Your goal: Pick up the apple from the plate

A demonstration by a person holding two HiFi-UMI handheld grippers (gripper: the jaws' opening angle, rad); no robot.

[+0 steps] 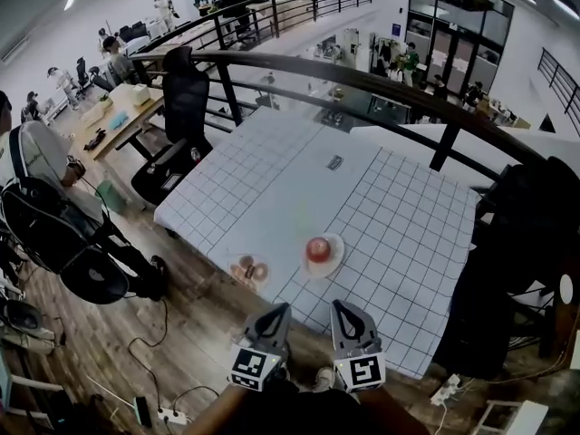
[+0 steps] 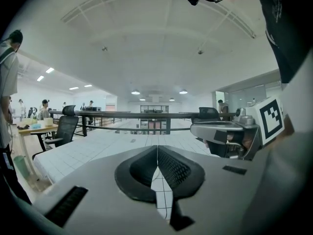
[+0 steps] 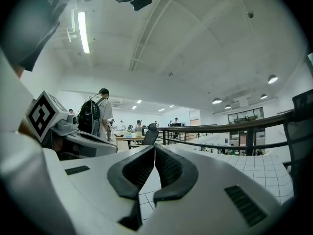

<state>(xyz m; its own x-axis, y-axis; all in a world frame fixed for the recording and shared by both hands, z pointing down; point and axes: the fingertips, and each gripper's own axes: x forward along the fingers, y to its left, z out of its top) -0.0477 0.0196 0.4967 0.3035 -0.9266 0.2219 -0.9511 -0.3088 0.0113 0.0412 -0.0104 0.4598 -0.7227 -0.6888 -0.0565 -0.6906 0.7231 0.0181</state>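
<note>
Counter (image 1: 272,179) has a grid cloth. Small dish (image 1: 248,271) sits near the front edge and holds two brownish round items; can't tell what they are. Left gripper (image 1: 282,310) is at the front edge, jaws pressed together, nothing between them. Apple (image 1: 318,248) sits on the white plate (image 1: 337,261), just right of the dish, untouched. Right gripper (image 1: 341,307) is beside the left one, jaws likewise together and empty. Both are short of the plate.

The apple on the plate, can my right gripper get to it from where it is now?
Probably yes. The right gripper hangs just short of the table, with only bare surface between it and the apple on its plate. Its jaws are shut, so they must open first.
</note>
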